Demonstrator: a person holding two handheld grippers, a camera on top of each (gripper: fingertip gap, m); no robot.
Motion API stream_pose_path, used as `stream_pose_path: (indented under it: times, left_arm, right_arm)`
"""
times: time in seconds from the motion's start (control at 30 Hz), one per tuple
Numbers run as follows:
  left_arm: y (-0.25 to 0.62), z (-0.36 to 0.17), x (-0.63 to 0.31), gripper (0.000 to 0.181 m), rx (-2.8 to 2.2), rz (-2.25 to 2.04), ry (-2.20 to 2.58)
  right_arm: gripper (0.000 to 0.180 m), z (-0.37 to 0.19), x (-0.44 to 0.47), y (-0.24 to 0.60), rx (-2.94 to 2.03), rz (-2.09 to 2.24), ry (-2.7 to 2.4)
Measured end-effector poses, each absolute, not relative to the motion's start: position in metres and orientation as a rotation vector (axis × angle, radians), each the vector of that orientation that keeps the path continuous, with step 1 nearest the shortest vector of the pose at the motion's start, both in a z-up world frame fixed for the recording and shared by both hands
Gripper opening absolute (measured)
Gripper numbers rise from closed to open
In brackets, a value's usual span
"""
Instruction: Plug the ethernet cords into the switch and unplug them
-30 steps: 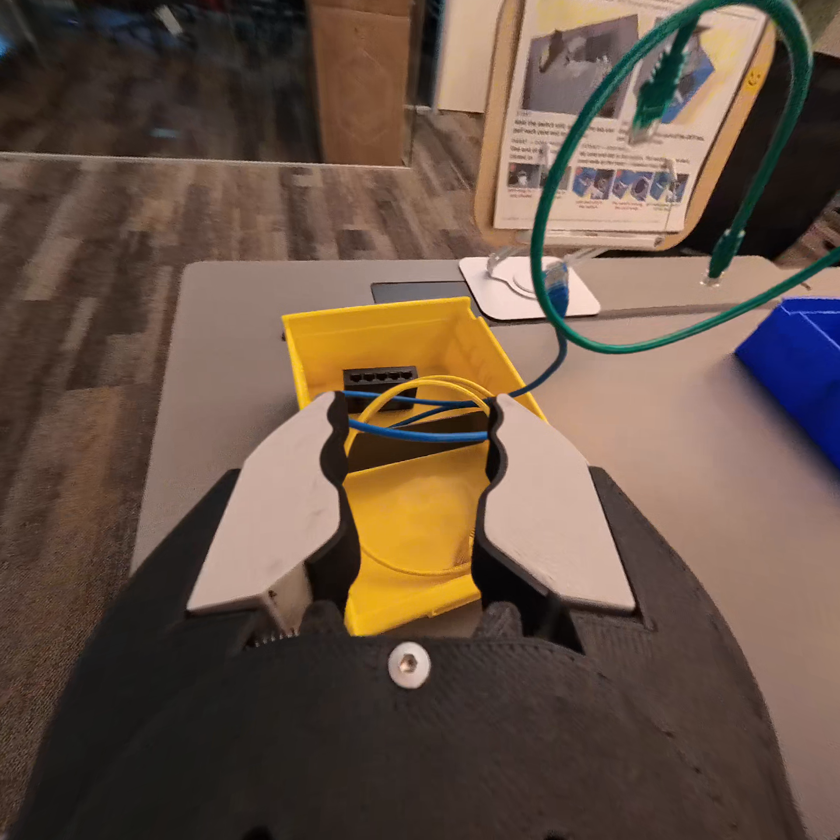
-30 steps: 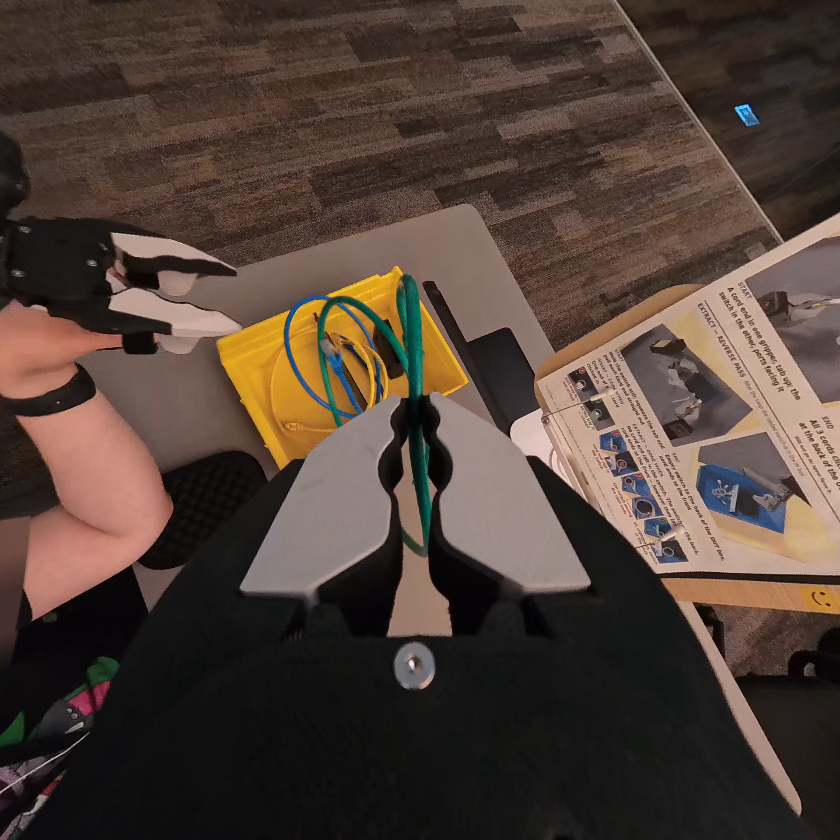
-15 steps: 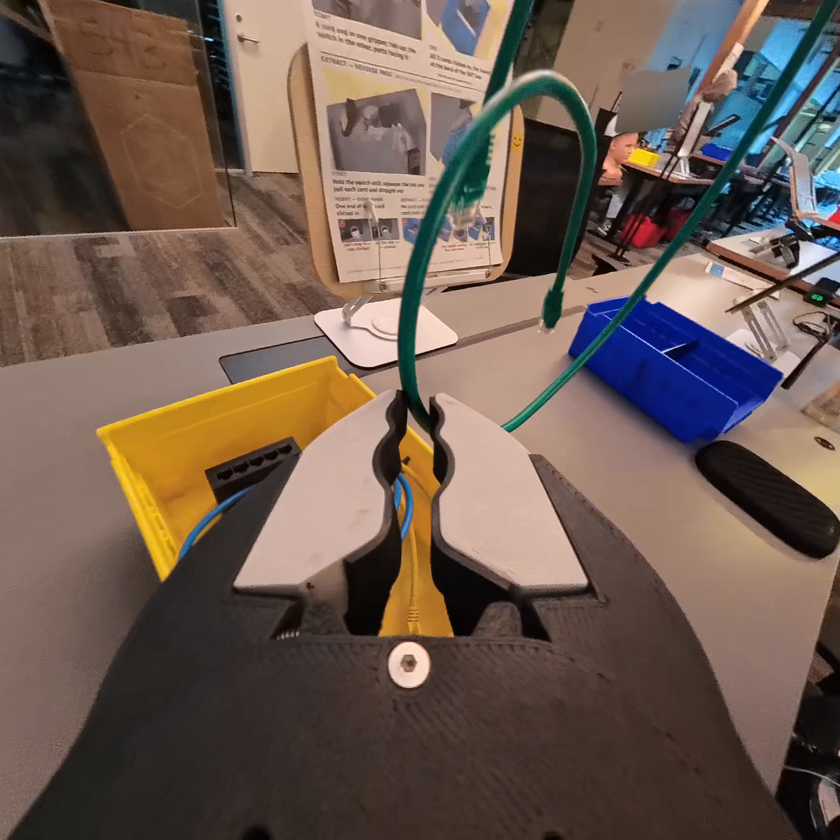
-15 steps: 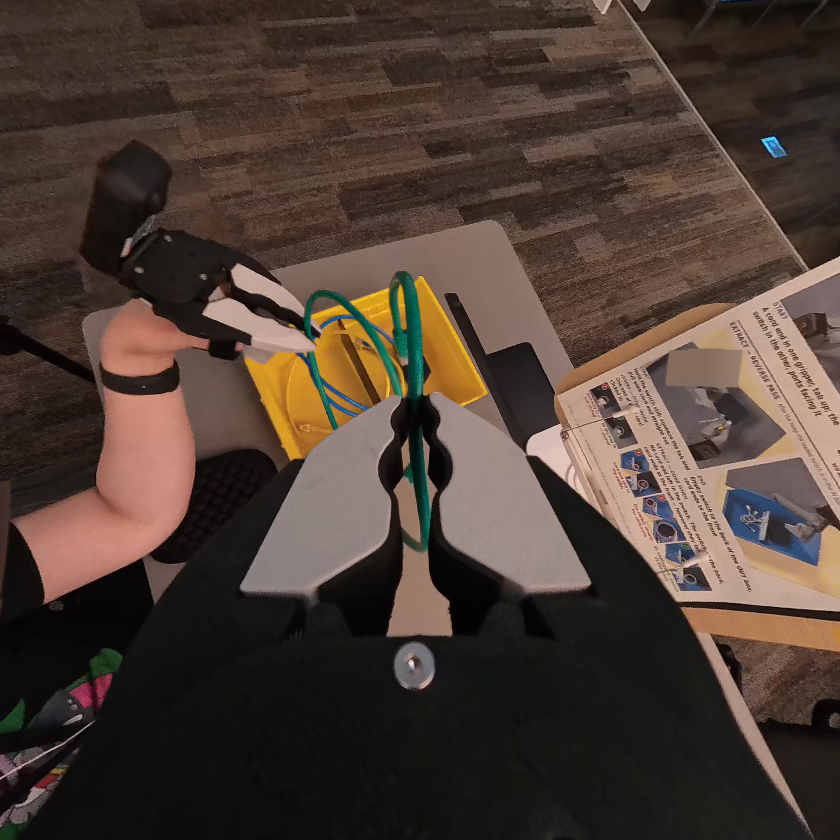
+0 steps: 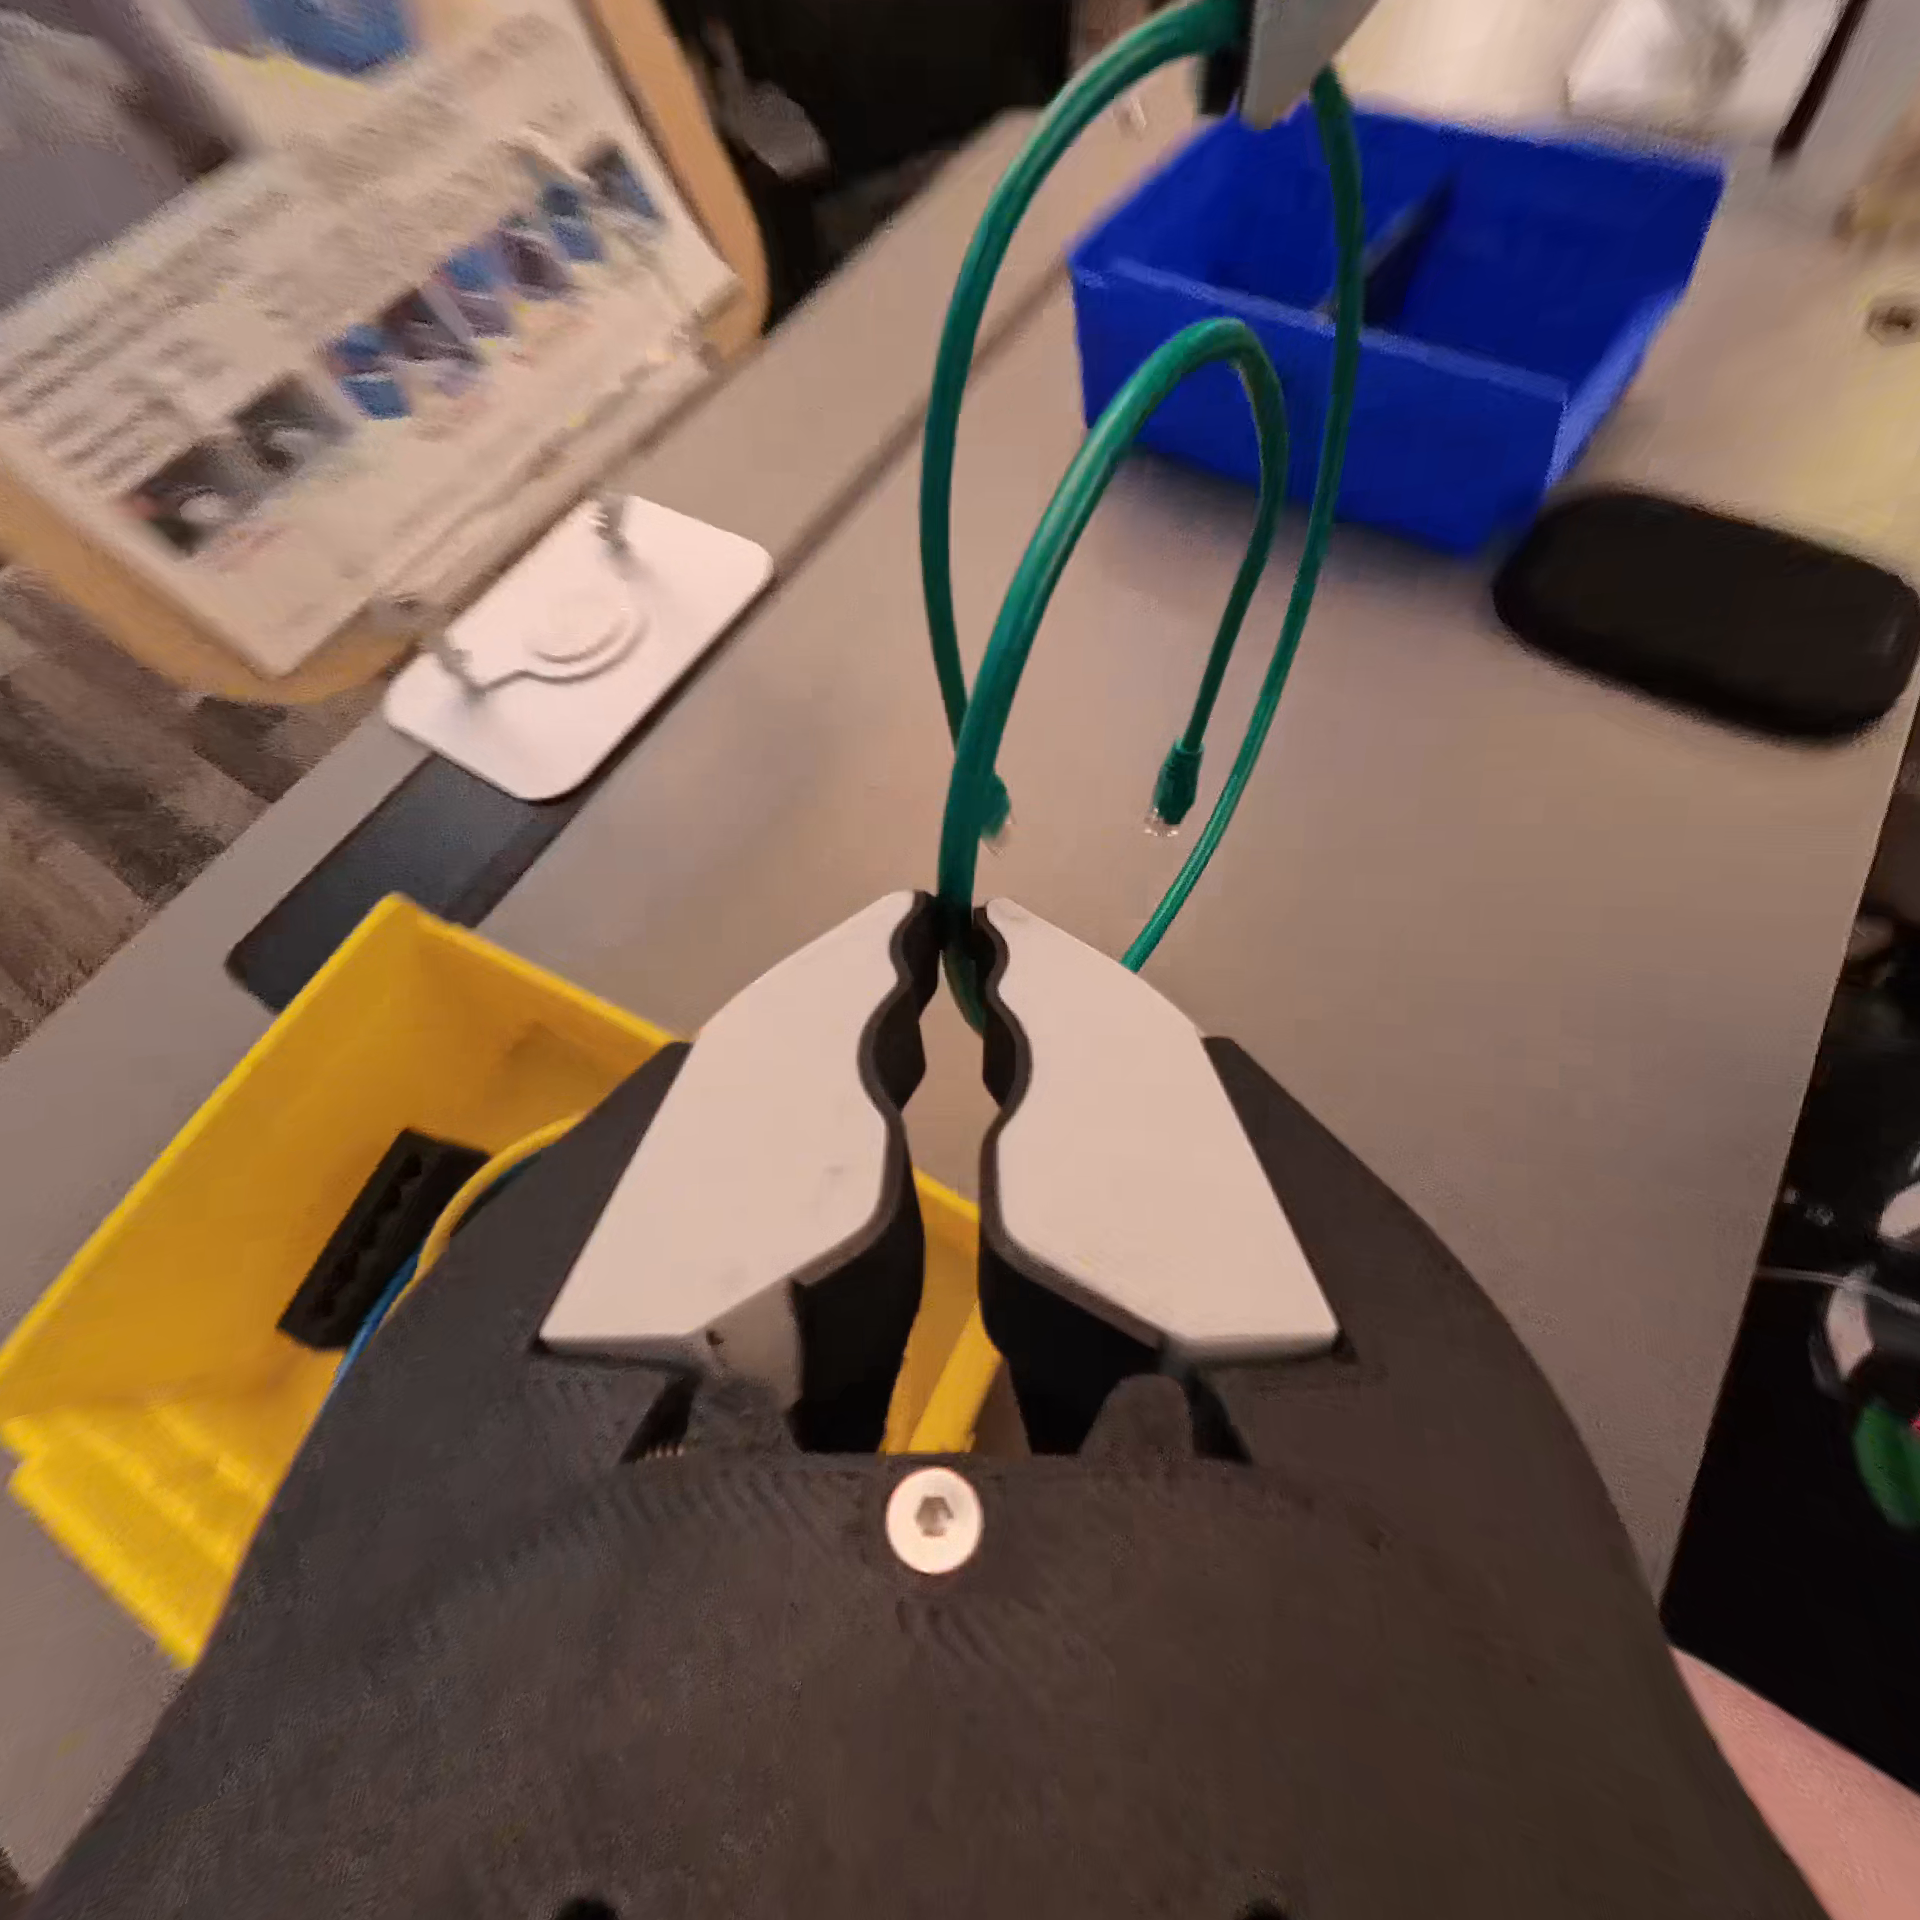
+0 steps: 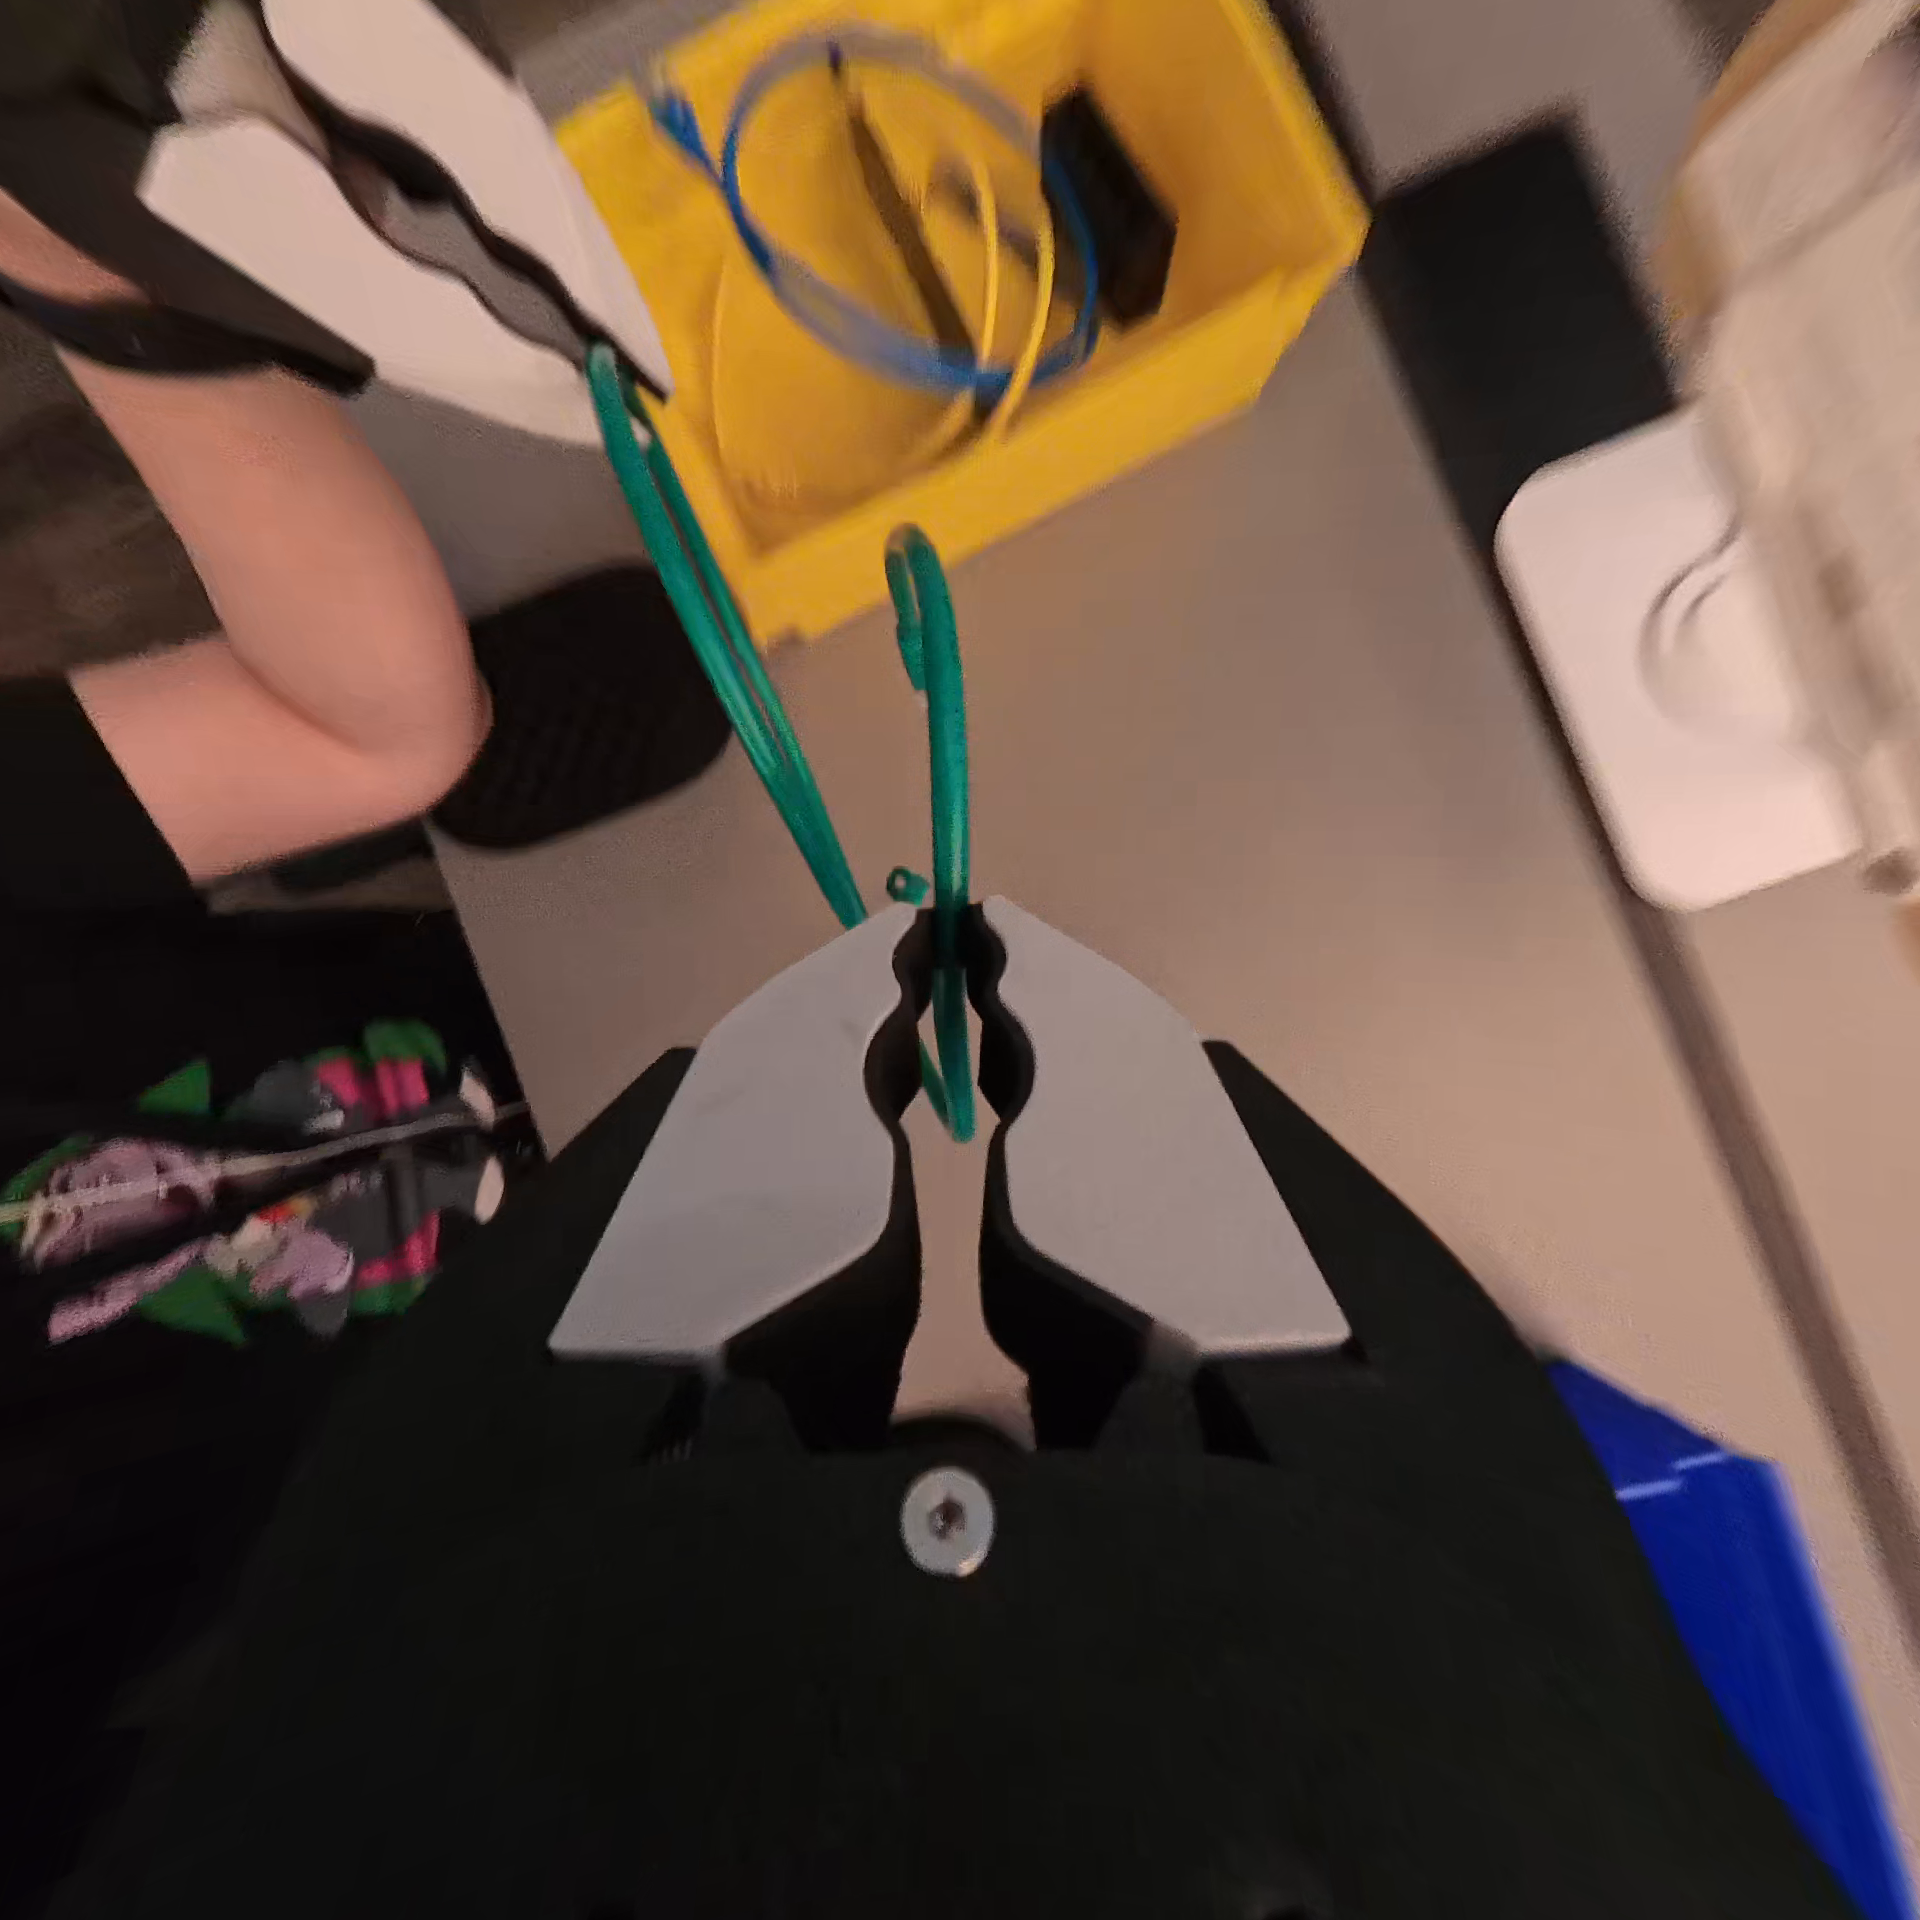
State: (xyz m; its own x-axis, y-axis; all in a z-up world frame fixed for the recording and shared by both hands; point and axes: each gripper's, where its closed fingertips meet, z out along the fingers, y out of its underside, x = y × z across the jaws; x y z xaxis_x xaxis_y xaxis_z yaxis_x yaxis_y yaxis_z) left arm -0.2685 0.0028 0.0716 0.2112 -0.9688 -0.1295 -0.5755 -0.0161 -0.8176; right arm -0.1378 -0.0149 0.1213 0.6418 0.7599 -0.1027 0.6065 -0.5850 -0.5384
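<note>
grey tabletop carries everything, both views blurry. yellow bin sits at its near left corner, blue bin further right with a divider inside, well apart from the yellow one. instruction board stands tilted behind on a white base plate; its print is too smeared to make out. black wrist rest lies just beside the blue bin, a second black pad near the yellow bin by the person's forearm.

inside the yellow bin: black switch against one wall, ports facing inward, with blue cord and yellow cord looped next to it. can't tell whether either is plugged in.

green cord is up in the air over the tabletop between the bins, not in the switch. left gripper fingers are pinched nearly together on one stretch of it at the tips. right gripper fingers are likewise squeezed on another stretch, cord running through the wavy gap. from the left grip the cord arcs up to the right gripper above, and a second loop hangs down ending in a free plug above the tabletop. another plug end dangles near the yellow bin's outer wall.
</note>
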Motion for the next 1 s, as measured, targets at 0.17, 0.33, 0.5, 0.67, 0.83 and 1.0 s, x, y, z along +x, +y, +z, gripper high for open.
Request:
stream_pose_path:
  times: [0.17, 0.33, 0.5, 0.67, 0.83, 1.0]
  left_arm:
    - [-0.020, 0.011, -0.164, 0.005, -1.733, -0.587, 1.761]
    - [-0.006, -0.052, -0.102, 0.005, -1.845, -0.568, 1.752]
    - [0.012, -0.083, -0.086, 0.005, -1.948, -0.549, 1.656]
    - [0.016, -0.116, -0.075, 0.005, -2.021, -0.505, 1.642]
    - [0.022, -0.136, -0.059, 0.009, -1.997, -0.492, 1.585]
    - [0.027, -0.090, -0.057, 0.037, -1.876, -0.580, 1.453]
  right_arm:
    - [0.007, 0.024, -0.065, -0.037, -2.660, 0.541, -0.939]
    - [0.008, -0.057, 0.003, -0.032, -2.873, 0.360, -0.711]
    - [0.025, -0.088, 0.040, -0.013, -2.841, 0.243, -0.516]
    - [0.052, -0.051, 0.066, 0.003, -2.574, 0.049, -0.460]
    - [0.051, 0.038, 0.071, -0.001, -2.171, 0.095, -0.388]
    - [0.046, 0.087, 0.086, -0.023, -1.886, 0.121, -0.348]
